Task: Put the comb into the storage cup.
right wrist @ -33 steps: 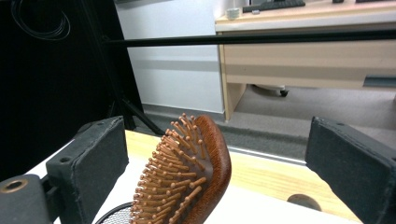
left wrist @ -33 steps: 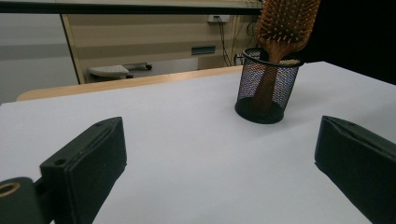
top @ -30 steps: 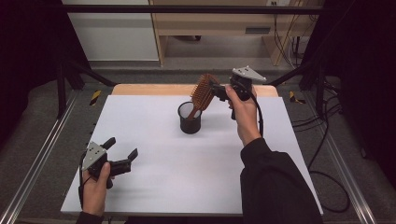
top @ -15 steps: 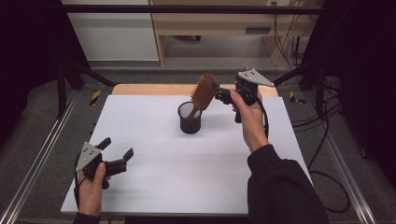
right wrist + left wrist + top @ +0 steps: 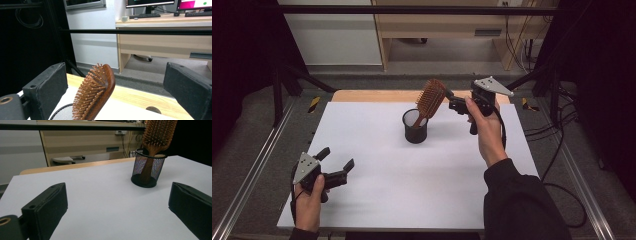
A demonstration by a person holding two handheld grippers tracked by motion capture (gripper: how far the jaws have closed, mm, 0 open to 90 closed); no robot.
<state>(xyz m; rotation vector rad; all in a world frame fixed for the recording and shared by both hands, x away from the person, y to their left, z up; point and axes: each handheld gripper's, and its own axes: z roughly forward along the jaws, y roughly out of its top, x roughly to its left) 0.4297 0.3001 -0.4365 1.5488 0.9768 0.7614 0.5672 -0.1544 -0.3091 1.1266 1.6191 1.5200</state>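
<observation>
Right hand-held gripper (image 5: 451,101) newly clear of unlabelled hairbrush (image 5: 430,98)

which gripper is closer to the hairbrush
Right. The right gripper is open just beside the hairbrush head standing in the mesh cup; the left gripper is open far off at the table's near-left corner.

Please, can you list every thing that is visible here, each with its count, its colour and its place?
hairbrush: one, brown wood, handle down in the cup, head leaning up toward the right tongs
mesh cup: one, black, upright on the sheet, far middle
sheet: one, white, covering the table top
table edge: one strip, light wood, beyond the sheet
desk: one, light wood, behind the table, with monitors on it
left tongs: one, black, open, near left corner, held in left hand
right tongs: one, black, open, beside the brush head, held in right hand
</observation>
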